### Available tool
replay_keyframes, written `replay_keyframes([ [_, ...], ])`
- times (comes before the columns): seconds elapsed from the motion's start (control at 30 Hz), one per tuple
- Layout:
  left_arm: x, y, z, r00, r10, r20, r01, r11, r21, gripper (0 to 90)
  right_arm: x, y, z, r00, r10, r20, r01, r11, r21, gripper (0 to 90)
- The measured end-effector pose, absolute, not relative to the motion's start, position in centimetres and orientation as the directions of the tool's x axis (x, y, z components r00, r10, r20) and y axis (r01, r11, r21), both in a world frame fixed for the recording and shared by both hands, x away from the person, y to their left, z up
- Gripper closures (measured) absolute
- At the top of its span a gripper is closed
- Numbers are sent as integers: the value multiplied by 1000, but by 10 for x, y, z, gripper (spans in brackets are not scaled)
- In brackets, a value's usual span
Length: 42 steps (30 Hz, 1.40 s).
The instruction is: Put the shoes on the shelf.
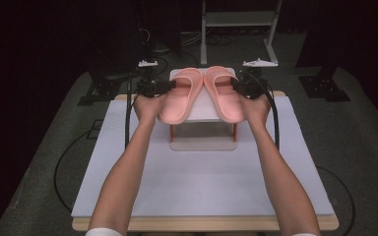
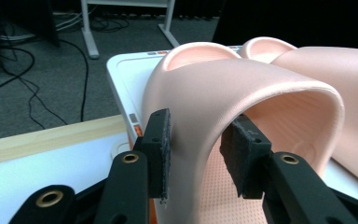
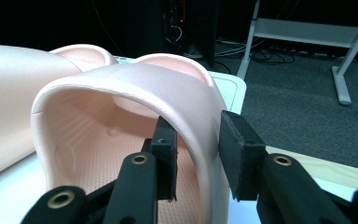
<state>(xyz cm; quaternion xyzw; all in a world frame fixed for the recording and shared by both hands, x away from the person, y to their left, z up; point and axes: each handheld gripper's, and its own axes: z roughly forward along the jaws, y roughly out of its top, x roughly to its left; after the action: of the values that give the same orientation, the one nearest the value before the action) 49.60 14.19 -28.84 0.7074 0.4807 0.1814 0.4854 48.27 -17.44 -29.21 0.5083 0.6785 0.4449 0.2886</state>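
Between the left gripper's (image 2: 196, 149) fingers (image 2: 160, 149) stands the outer wall of the left slipper's (image 1: 177, 96) strap; the fingers are partly open, one pad outside the strap and about touching it, the other inside under the arch with a clear gap to the wall, so they straddle the strap without pinching it; between the right gripper's (image 3: 200, 156) fingers (image 3: 235, 154) stands the outer wall of the right slipper's (image 1: 224, 93) strap in the same way, one pad inside the arch close against the wall, the other outside and apart from it; these fingers too are partly open and clamp nothing.

Counted: two slippers, two grippers, two fingers on each, one white stand (image 1: 204, 110), one desk (image 1: 202, 187).

Both slippers are salmon-pink, smooth and matte, each with one broad arched strap and a finely ribbed footbed that shows beneath the fingers in the gripper views; past the fingers each slipper's raised heel cup curves up at the far end.

Beyond each gripper's fingers the other slipper lies just beside the one straddled, and in the high view the pair splays apart toward the near end; under the fingers both rest on the stand's sloped white top, which has orange legs and sits on the white-covered desk.
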Motion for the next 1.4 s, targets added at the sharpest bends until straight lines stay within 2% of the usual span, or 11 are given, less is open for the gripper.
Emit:
replay_keyframes([
  [0.8, 495, 132, -293, 500, 830, -247, 502, -45, 864, 634, 481, -165, -293, -340, 938, 68, 428, 90, 899, 663],
  [1.4, 496, 128, -295, 502, 835, -224, 478, -53, 877, 638, 485, -165, -296, -334, 939, 81, 416, 70, 906, 663],
])
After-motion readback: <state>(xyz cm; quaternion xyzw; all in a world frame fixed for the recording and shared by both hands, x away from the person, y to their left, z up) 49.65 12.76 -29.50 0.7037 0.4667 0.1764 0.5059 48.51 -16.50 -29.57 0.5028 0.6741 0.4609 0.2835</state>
